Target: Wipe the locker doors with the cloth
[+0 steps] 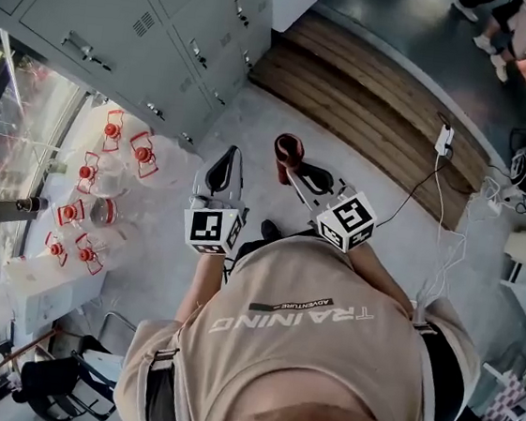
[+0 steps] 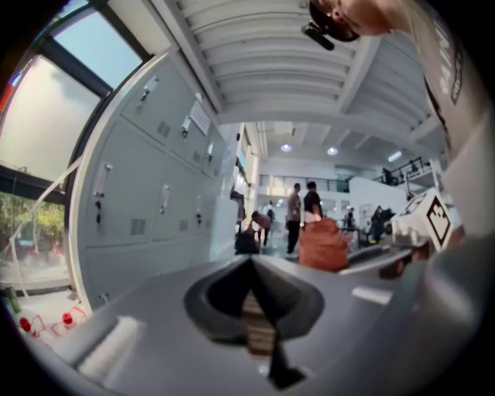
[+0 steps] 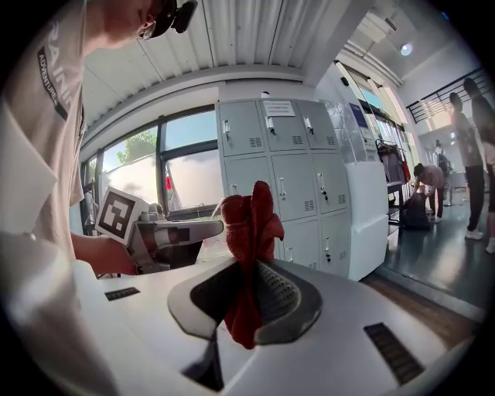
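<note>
The locker bank (image 1: 124, 19) fills the wall ahead, grey doors in rows, all shut. A person (image 1: 313, 352) in a beige shirt stands a few steps back from it with both tools raised towards it. The right gripper (image 1: 291, 166), the one farther from the lockers' window end, is clamped on a red cloth (image 1: 287, 148). The left gripper (image 1: 227, 165) beside it is closed on nothing.

I'd call this the approach: the cloth is in hand but well apart from any door, and no wiping has begun. The next move calls for carrying the cloth to a door, pressing it flat and working round the handles (image 3: 281, 187).

The right gripper view shows what the head view cannot: the cloth (image 3: 249, 232) is bunched upright between the jaws with a tuft hanging below them. The left gripper view alone shows its jaws met at the tip, and people standing far down the hall past the lockers' end. Only the head view shows the red-capped bottles (image 1: 88, 175) on the floor at the lockers' window end.
</note>
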Motion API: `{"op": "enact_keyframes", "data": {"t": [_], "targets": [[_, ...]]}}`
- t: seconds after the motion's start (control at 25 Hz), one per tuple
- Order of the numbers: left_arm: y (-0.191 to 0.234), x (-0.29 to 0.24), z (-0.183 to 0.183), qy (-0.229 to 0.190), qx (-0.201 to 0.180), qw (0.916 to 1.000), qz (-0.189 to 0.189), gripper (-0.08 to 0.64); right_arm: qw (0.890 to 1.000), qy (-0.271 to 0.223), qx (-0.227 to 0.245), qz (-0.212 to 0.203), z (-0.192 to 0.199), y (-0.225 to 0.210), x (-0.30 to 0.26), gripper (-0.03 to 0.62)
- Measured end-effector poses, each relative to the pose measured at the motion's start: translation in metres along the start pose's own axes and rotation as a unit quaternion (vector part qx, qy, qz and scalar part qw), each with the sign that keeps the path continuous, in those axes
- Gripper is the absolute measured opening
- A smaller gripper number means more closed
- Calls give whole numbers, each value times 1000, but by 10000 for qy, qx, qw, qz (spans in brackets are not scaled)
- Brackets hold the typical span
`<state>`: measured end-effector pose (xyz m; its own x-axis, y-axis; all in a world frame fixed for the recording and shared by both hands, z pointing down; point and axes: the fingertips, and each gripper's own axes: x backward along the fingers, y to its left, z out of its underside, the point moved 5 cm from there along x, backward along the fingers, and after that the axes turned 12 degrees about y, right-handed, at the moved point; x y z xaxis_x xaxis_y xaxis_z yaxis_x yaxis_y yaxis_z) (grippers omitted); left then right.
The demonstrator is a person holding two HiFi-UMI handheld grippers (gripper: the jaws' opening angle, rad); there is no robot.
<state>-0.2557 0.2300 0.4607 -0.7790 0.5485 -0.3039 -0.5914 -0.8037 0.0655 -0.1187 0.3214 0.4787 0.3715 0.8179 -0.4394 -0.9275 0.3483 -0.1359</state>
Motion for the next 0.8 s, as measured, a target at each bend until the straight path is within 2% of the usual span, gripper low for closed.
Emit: {"op": "enact_keyframes", "data": {"t": [0.28,0.6,0.8], "targets": [[42,-28,-1,190,132,9997,58,5,9999,129,-87,-18,-16,-17,-39,54],[69,-53,-2,431,281,9983,-281,5,9990,134,-122,-400,-32,-52,-85,54],[85,-89,-24,459,202,9964,-683,5,9970,18,-80,-775,-52,-94,-117,54]]}}
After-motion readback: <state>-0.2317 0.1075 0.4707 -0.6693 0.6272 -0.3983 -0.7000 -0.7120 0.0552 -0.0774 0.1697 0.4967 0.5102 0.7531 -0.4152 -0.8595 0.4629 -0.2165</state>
